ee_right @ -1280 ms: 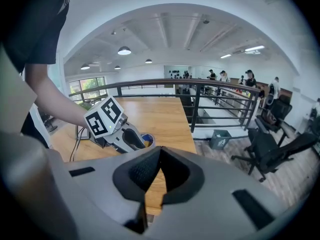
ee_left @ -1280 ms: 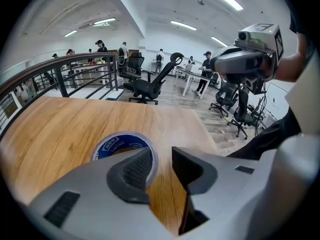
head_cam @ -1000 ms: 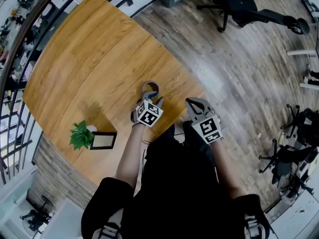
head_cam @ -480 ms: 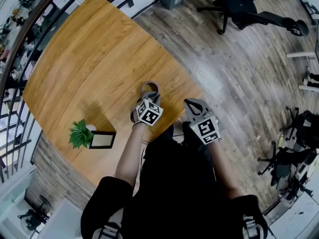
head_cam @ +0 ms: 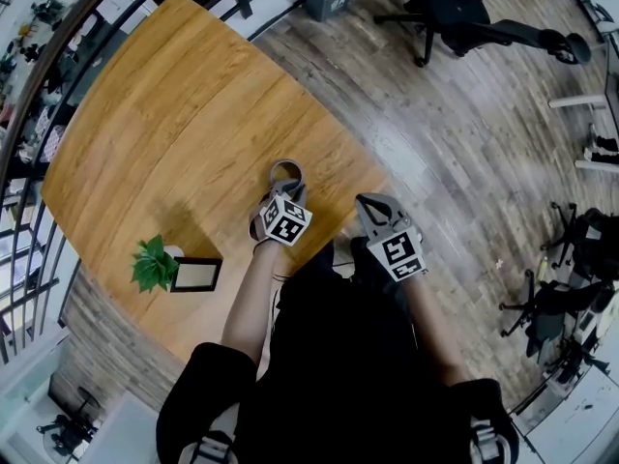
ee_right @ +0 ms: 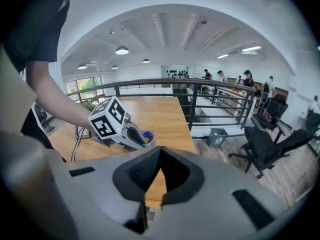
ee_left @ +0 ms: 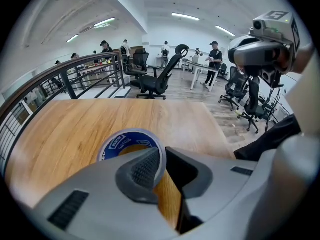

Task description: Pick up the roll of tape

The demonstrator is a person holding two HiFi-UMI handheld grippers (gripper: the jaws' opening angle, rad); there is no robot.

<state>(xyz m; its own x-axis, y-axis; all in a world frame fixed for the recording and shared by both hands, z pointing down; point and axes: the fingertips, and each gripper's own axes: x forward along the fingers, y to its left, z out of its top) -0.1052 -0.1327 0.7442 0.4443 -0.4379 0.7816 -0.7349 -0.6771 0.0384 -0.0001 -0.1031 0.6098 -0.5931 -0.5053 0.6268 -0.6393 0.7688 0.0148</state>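
Left gripper view: your left gripper (ee_left: 163, 156) jaws just closed, now clamping wall of roll of tape (ee_left: 117, 143), one pad inside ring; roll on counter (ee_left: 70, 119). Your right gripper (ee_right: 159, 170) jaws together, empty.

Bright and even all round, strip lights (ee_left: 185, 16) on the ceiling doing the work. The worktop (head_cam: 184, 114) has only faint soft shadows, and the floor (head_cam: 426, 133) right of it shows a pale sheen. Heavy fisheye bend, black corners in both gripper views.
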